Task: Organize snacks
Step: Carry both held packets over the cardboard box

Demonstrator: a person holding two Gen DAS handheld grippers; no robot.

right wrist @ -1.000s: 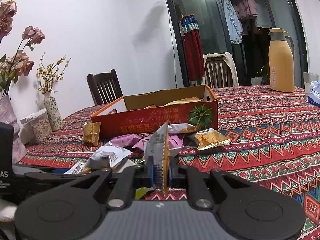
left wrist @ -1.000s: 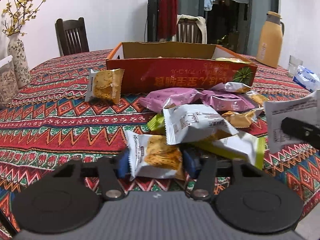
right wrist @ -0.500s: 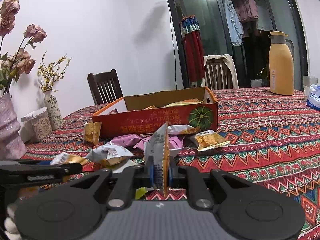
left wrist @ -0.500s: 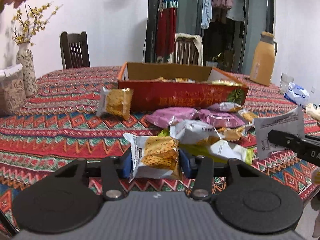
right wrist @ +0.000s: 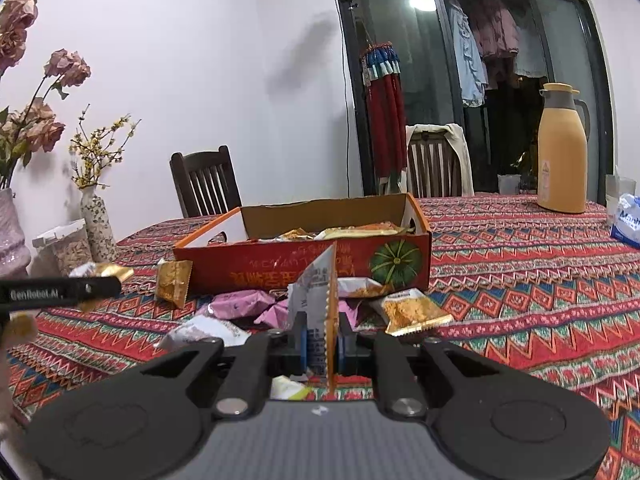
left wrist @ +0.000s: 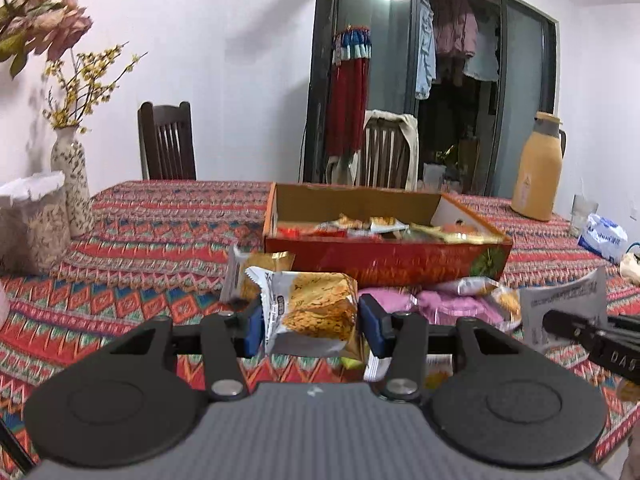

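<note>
Since a second ago the left tongs (left wrist: pixel 310 322) have risen off the snack pile, carrying a white cracker packet (left wrist: pixel 310 312) pinched between the blue pads. The right tongs (right wrist: pixel 322 340) stay pressed on a thin packet (right wrist: pixel 318 304) standing on edge. At 12 o'clock sits the red box (right wrist: pixel 304 268), already holding snacks; pink packets (right wrist: pixel 240 304) lie scattered on the counter (right wrist: pixel 520 280) before it.

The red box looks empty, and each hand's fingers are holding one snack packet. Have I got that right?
Not quite: the red box is not empty. The left wrist view shows several packets lying inside it. The rest holds: the left gripper and the right gripper each hold one packet.
</note>
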